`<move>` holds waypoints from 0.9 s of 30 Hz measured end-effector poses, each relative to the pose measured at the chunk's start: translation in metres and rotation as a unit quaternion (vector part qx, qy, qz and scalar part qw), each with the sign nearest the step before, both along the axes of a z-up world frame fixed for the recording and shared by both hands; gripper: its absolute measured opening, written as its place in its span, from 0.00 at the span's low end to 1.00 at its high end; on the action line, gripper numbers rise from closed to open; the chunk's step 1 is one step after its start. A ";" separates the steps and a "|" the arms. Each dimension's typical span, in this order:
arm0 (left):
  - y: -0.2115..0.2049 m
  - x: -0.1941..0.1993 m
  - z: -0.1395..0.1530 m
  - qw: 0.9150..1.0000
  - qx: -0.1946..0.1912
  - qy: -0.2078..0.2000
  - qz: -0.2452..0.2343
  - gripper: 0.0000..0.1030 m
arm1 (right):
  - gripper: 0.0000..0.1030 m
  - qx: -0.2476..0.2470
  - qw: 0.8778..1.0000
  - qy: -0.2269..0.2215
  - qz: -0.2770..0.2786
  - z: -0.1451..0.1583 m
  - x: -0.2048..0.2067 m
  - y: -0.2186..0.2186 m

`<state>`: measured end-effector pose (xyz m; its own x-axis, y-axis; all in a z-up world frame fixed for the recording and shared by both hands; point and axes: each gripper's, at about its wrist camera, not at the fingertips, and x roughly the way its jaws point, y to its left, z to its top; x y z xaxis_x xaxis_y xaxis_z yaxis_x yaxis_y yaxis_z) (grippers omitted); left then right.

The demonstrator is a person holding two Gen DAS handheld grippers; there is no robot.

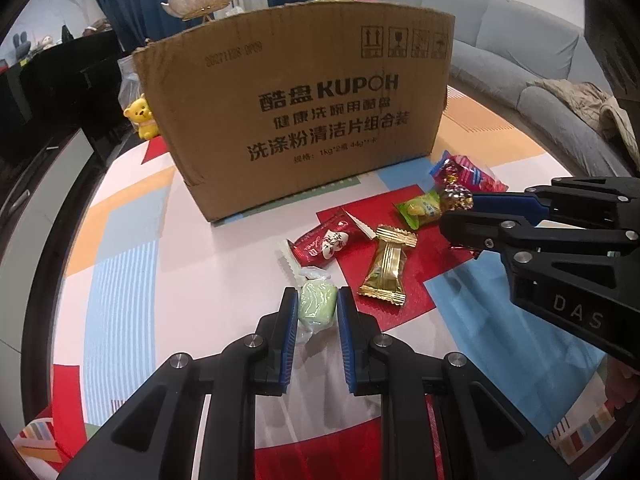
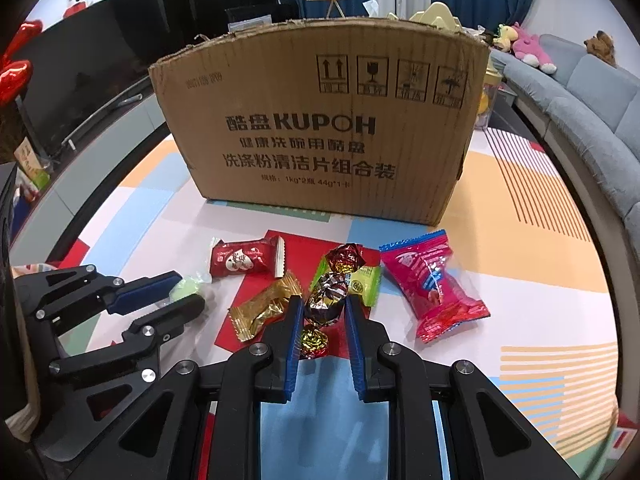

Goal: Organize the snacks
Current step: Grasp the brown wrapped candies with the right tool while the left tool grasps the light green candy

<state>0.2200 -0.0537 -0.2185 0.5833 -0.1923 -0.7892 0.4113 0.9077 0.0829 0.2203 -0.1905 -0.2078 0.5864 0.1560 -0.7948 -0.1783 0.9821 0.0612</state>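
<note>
My left gripper [image 1: 317,304] is shut on a pale green wrapped candy [image 1: 316,306] lying on the table; the same candy [image 2: 188,288] shows between its fingers in the right wrist view. My right gripper [image 2: 323,306] is shut on a dark foil-wrapped chocolate [image 2: 325,298] with gold twisted ends. Loose around them lie a red packet [image 1: 324,242], a gold packet [image 1: 384,266], a green packet [image 1: 420,208] and a pink packet [image 2: 434,284]. Behind the snacks stands a tall cardboard box [image 1: 296,112], its inside hidden.
The table wears a patterned cloth [image 1: 168,280] of red, blue, orange and white patches. A yellow bear toy [image 1: 140,116] sits left of the box. A grey sofa [image 1: 520,48] curves along the right, and a dark cabinet [image 2: 120,40] stands at the left.
</note>
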 end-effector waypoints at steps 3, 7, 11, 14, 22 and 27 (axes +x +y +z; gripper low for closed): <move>0.002 -0.001 0.005 1.000 -0.005 -0.001 0.009 0.20 | 0.22 -0.002 1.000 -0.006 0.000 0.005 -0.004 0.001; 0.003 -0.004 0.010 1.000 -0.004 -0.008 0.014 0.20 | 0.22 -0.007 1.000 -0.015 0.001 0.013 -0.009 0.000; 0.004 -0.008 0.018 1.000 -0.003 -0.016 0.018 0.20 | 0.22 -0.010 1.000 -0.024 0.002 0.020 -0.014 0.001; 0.005 -0.011 0.024 0.999 -0.004 -0.023 0.023 0.20 | 0.22 -0.012 0.999 -0.030 0.002 0.027 -0.017 0.001; 0.010 -0.016 0.043 0.998 -0.013 -0.034 0.042 0.20 | 0.22 -0.013 0.999 -0.050 0.004 0.046 -0.025 0.000; 0.011 -0.021 0.053 0.998 -0.013 -0.042 0.050 0.20 | 0.22 -0.013 0.998 -0.062 0.004 0.057 -0.030 0.001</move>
